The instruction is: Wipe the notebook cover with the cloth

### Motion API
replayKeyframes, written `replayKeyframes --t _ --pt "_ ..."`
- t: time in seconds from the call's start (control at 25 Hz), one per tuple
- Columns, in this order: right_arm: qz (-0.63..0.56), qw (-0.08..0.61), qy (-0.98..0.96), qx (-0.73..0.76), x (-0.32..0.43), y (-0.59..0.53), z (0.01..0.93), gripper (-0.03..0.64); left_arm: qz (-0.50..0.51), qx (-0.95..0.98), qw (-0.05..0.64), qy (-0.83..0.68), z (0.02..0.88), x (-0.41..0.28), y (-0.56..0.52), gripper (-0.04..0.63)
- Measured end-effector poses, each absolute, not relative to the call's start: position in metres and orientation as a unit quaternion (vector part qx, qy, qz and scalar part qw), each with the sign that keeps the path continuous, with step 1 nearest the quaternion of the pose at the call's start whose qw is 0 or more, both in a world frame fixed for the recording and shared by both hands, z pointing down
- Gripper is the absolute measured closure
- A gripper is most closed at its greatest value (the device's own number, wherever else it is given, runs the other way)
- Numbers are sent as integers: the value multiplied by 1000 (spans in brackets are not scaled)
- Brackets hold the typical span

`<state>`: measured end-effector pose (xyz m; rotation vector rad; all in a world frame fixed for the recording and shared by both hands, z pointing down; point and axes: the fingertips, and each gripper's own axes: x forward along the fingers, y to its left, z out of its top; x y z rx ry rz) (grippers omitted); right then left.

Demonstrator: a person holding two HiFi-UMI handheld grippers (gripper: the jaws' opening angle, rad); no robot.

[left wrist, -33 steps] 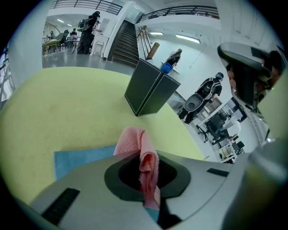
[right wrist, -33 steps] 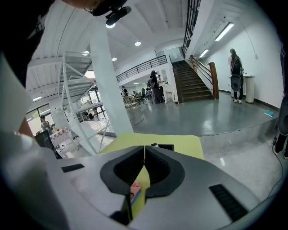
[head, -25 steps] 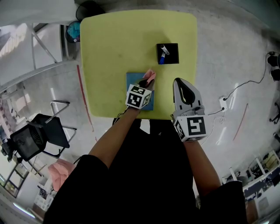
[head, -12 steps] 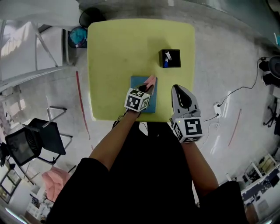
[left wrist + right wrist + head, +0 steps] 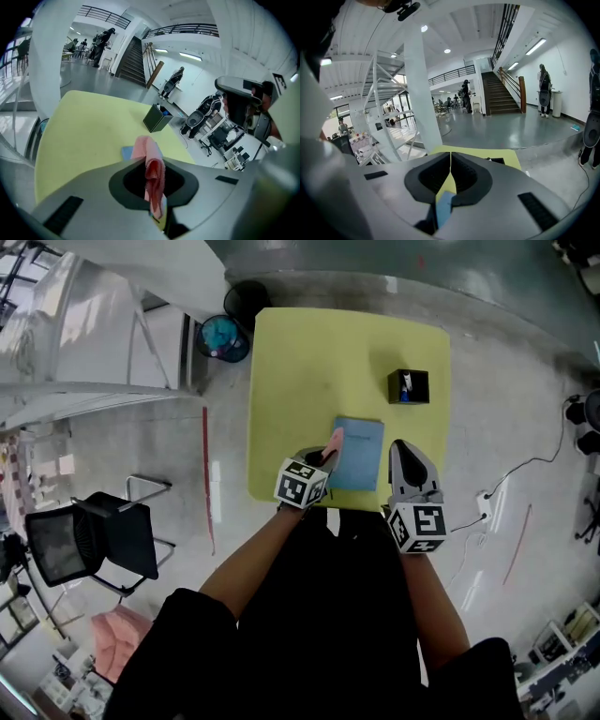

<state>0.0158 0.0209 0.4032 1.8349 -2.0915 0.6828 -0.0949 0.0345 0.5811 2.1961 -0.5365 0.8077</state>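
pink cloth [image 5: 335, 440] by flat blue notebook [image 5: 362, 456]

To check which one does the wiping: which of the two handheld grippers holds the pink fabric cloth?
The left gripper: its fingers are shut on the pink fabric cloth, whereas the right gripper has its fingers closed on nothing.

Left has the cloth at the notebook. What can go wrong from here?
1. Nothing pins the notebook: the right gripper is shut and empty beside it, so a wipe stroke may push it, and it lies close to the near edge of the table.
2. The left gripper pinches the cloth as a narrow fold with little sticking out, so the jaw tips may scrape the cover instead of the cloth.
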Motion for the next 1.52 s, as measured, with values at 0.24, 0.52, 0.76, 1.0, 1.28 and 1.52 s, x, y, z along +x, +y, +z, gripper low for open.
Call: replayKeyframes --t 0.24,0.52,0.76,1.0,1.28,1.52 --pt "234 130 -715 645 -19 36 390 584 307 847 375 -219 572 -143 53 568" --pt "230 126 -694 670 -26 55 377 584 317 836 387 -224 589 -154 66 568" --pt "235 117 -699 665 -4 50 379 584 338 826 383 -239 615 -140 63 568" --pt "247 118 -718 640 5 46 394 584 352 809 388 -266 630 -137 64 568" --pt "283 130 -735 602 10 50 432 584 368 803 379 -277 661 -114 61 568" --pt "286 136 -746 586 35 41 445 584 379 792 376 -295 676 -105 53 568"
